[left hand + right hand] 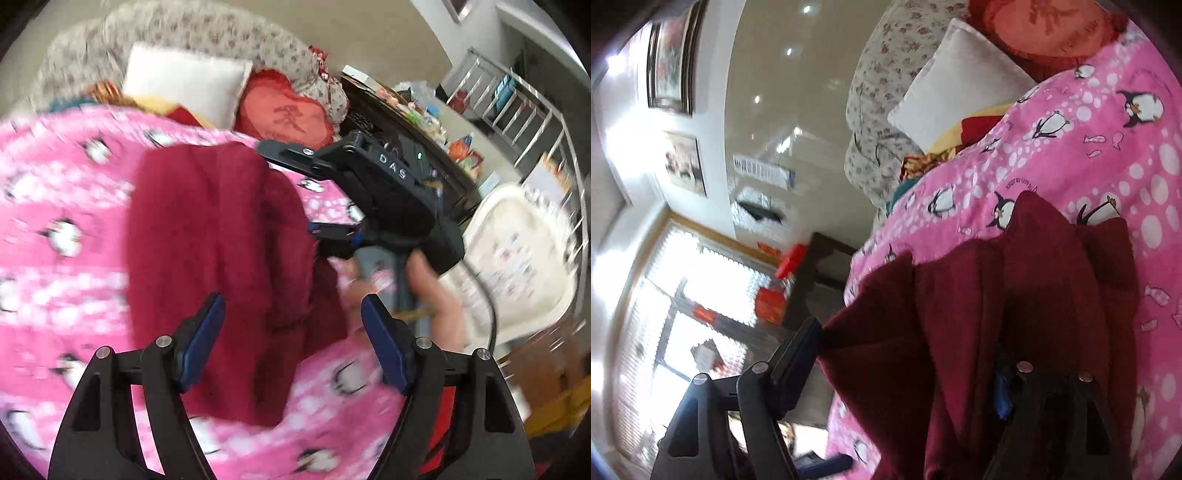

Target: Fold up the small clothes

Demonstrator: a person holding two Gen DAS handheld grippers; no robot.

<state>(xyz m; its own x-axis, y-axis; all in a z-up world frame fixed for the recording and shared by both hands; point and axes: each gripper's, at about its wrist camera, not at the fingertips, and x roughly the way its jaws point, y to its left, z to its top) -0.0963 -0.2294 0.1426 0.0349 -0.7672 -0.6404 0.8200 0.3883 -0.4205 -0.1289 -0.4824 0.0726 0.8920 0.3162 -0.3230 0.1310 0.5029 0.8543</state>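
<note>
1. Two grippers are in my hands; my left gripper (pixel 293 332) has its jaws spread wide, nothing pressed between the blue pads (pixel 201 339)
2. Just ahead of those pads, partly between them, lies the dark red garment (pixel 221 258), bunched in folds on the pink penguin blanket (pixel 55 221)
3. Beyond the garment and to the right, my right gripper (pixel 317 195) hangs over the blanket, with my hand (pixel 432 291) on its handle
4. From its own camera my right gripper (pixel 908 369) also stands released; the garment (pixel 979 314) drapes across the gap and hides most of the right finger, and touches the tip of the left one
5. Farther off, past the blanket's edge, sit a white pillow (pixel 184 81) and a red cushion (pixel 288 110) against a floral sofa back (pixel 221 33)
</note>
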